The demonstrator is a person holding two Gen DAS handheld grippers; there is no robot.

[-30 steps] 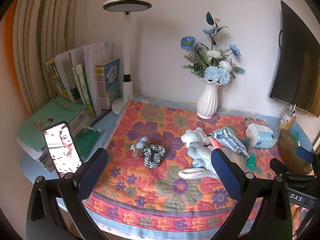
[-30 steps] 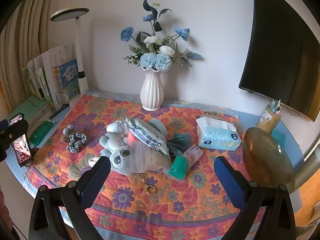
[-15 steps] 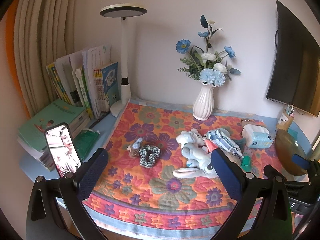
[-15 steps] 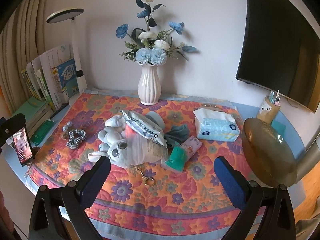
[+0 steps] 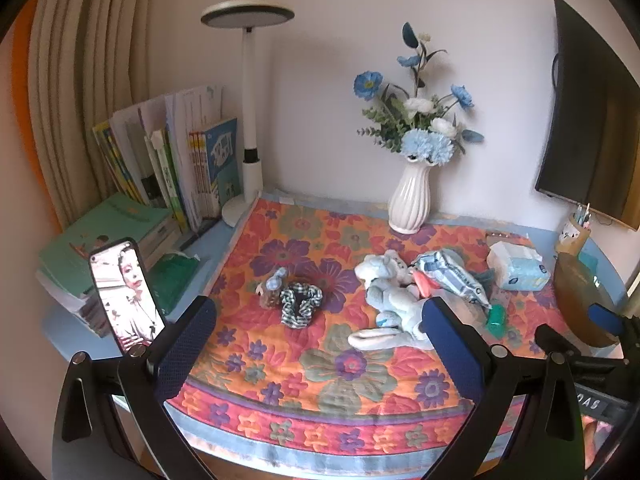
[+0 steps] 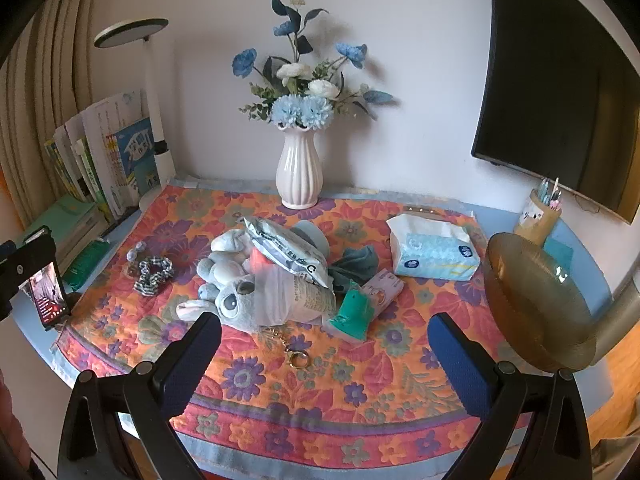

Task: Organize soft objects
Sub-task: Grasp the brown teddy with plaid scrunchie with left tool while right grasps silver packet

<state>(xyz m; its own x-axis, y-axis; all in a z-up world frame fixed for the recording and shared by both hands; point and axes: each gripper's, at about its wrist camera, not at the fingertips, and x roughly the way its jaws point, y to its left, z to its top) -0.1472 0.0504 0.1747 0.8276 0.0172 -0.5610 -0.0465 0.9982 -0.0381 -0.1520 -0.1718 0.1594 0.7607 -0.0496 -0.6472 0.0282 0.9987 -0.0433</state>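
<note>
Right wrist view: a floral quilted cloth [image 6: 320, 392] covers most of a blue table [image 6: 576, 264], which stands against a white wall. A dark monitor [image 6: 560, 80] hangs at far right. A white ribbed vase [image 6: 299, 170] of blue and white flowers stands at the far edge of the cloth, and a white desk lamp [image 6: 154, 112] stands far left beside a row of upright books [image 6: 104, 160]. A brown ribbed bowl-shaped object [image 6: 532, 300] sits at the right edge. A tissue pack [image 6: 434, 252] lies right of centre.

The soft objects lie heaped at centre: a grey-blue plush toy [image 6: 228, 280] sits partly under a wet-wipe packet [image 6: 288, 250] and a clear bag, with a teal cloth [image 6: 356, 262] just behind and a green item [image 6: 352, 312] at the heap's near right. A checked scrunchie [image 6: 154, 274] lies apart to the left. A metal key ring [image 6: 298, 358] lies near the heap's near side.

The right gripper [image 6: 324, 344] hangs over the near edge, its fingers spread wide, holding nothing. In the left wrist view the left gripper [image 5: 318, 330] is likewise spread wide and empty, and a lit phone [image 5: 126, 292] is mounted at its left.
</note>
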